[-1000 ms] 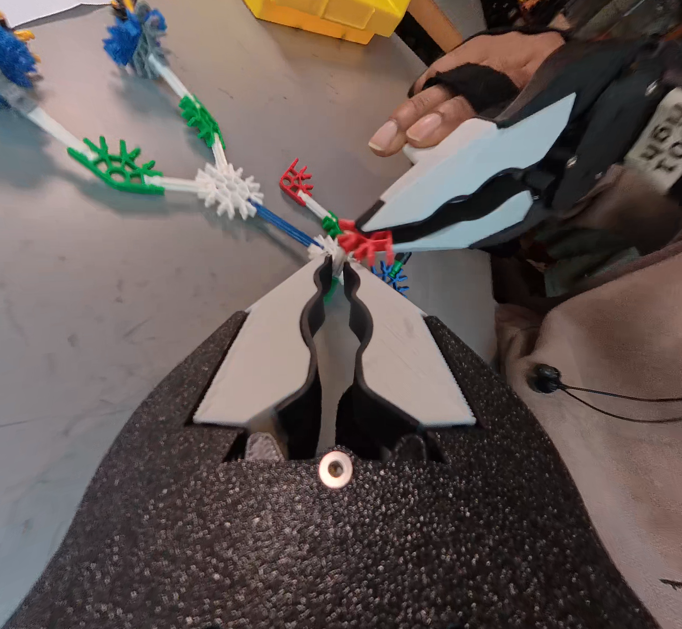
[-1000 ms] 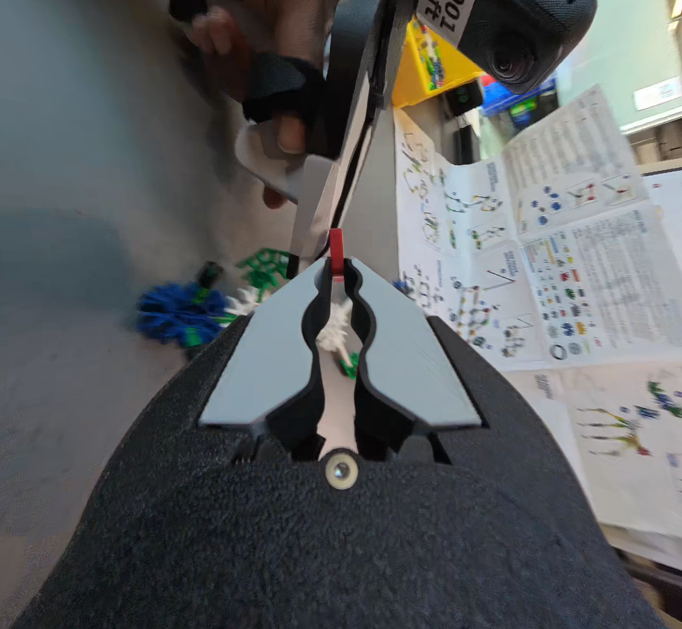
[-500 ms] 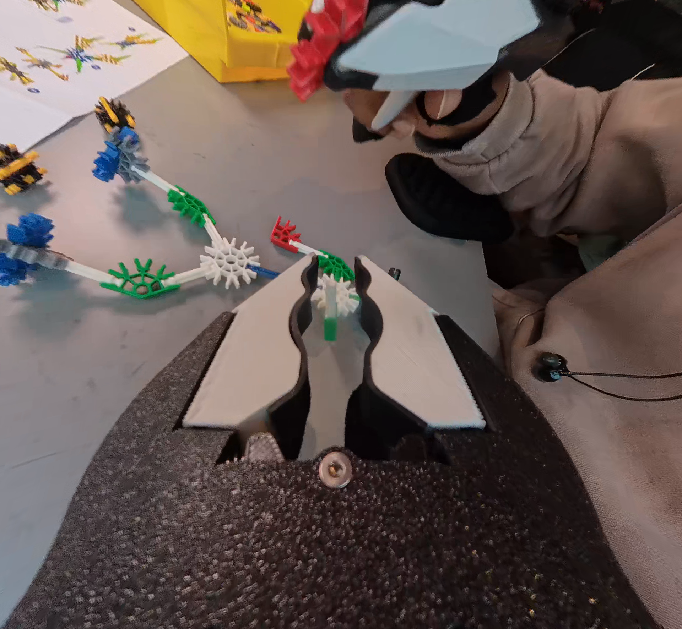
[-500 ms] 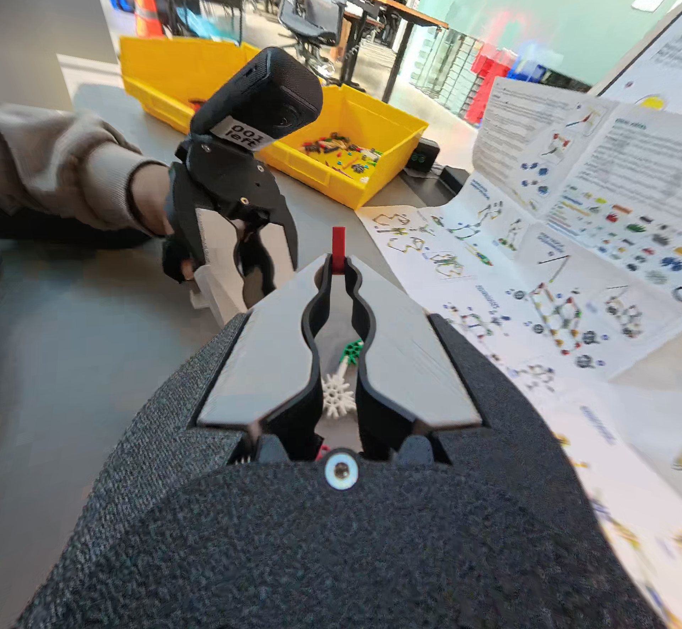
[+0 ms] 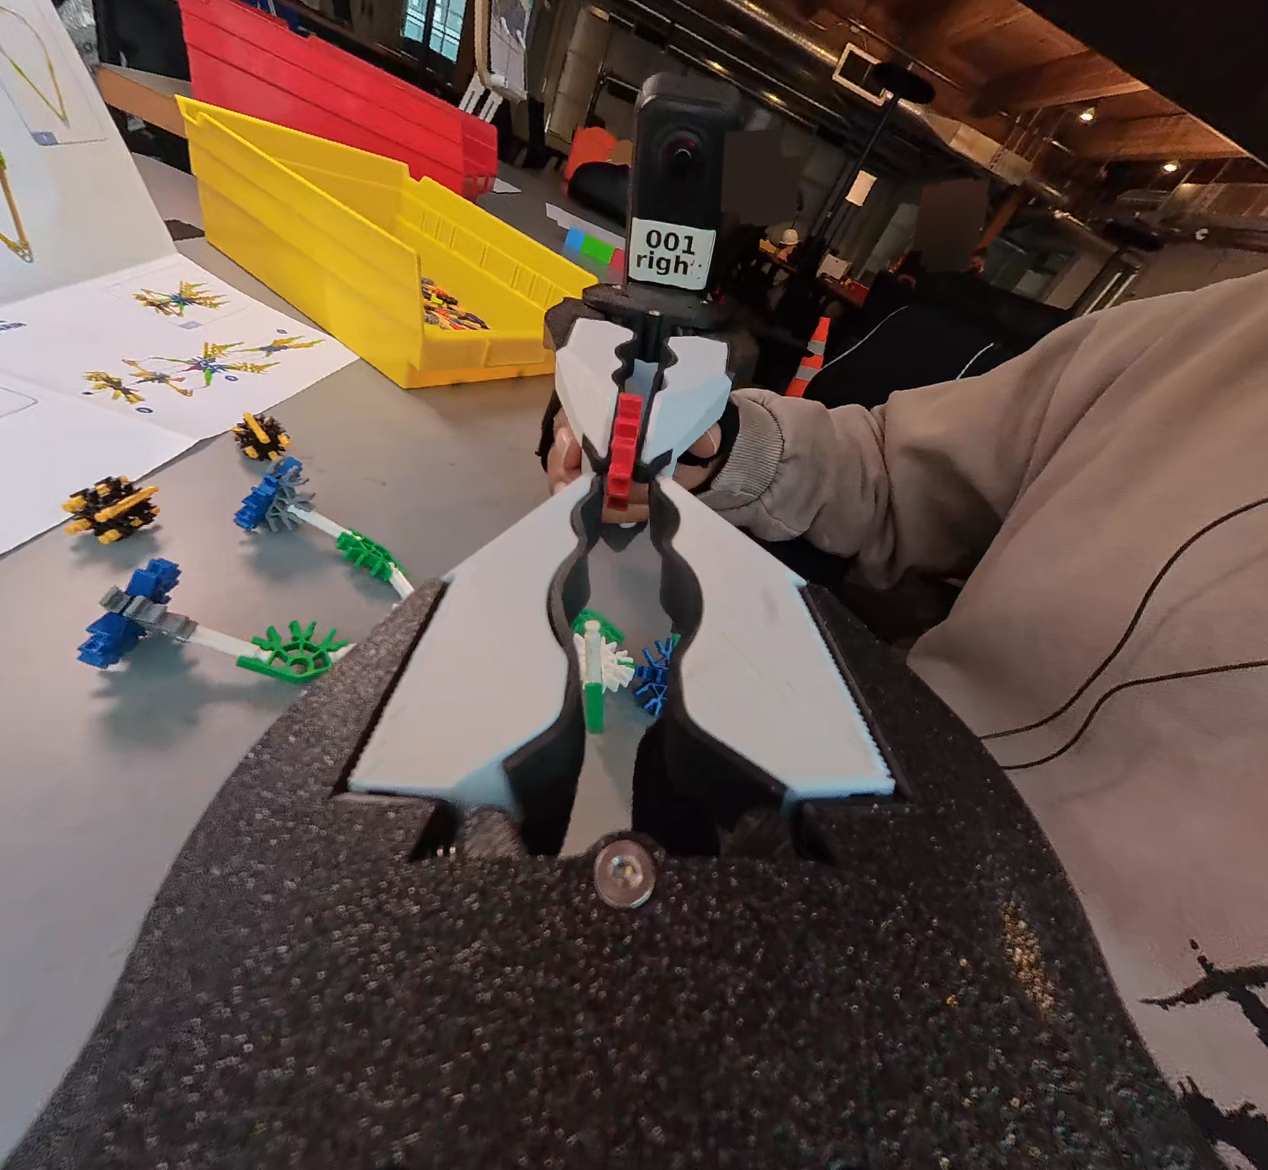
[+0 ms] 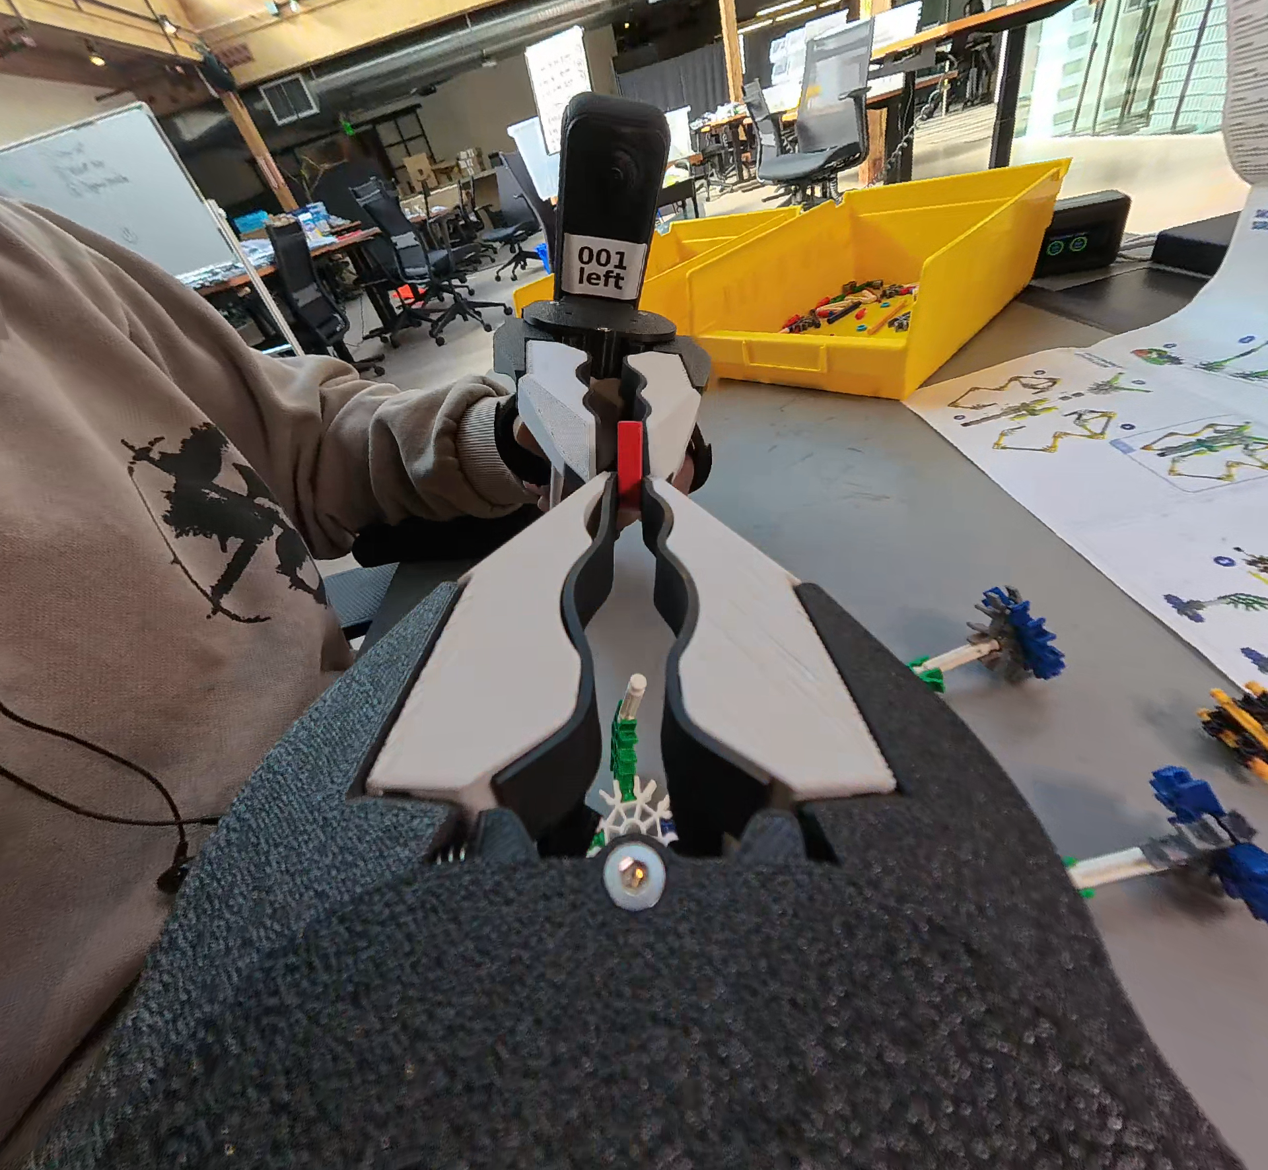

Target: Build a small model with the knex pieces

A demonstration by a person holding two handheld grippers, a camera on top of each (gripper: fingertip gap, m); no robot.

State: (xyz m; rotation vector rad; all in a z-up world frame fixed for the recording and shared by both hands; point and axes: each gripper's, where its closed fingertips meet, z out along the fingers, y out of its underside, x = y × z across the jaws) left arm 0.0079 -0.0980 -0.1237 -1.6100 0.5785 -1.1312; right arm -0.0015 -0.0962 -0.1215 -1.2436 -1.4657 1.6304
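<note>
- Paper instruction sheets (image 5: 137, 369) lay at the far left of the grey table (image 5: 137, 794), beside a yellow bin (image 5: 329, 259) of loose parts.
- Next to them sat a toy frame (image 5: 295, 650) of thin rods and toothed plastic hubs, its white hub (image 5: 604, 657) showing on the table below the left gripper.
- At centre, the left gripper (image 5: 623, 506) hung above the table with its jaws parted a little and nothing between them.
- Facing it tip to tip, the right gripper (image 6: 630, 485) pinched a small red connector (image 6: 630, 458) edge-on in its fingertips, clear of the table.
- That connector looked light, stiff and smooth, likely to twist or pop loose under a skewed squeeze; its flat faces, away from the thin teeth, seemed the safest hold.
- One second before, both grippers' tips were down at the frame's white hub; half a second before, the right gripper was high and tilted, whereas now the two met level, nose to nose.
</note>
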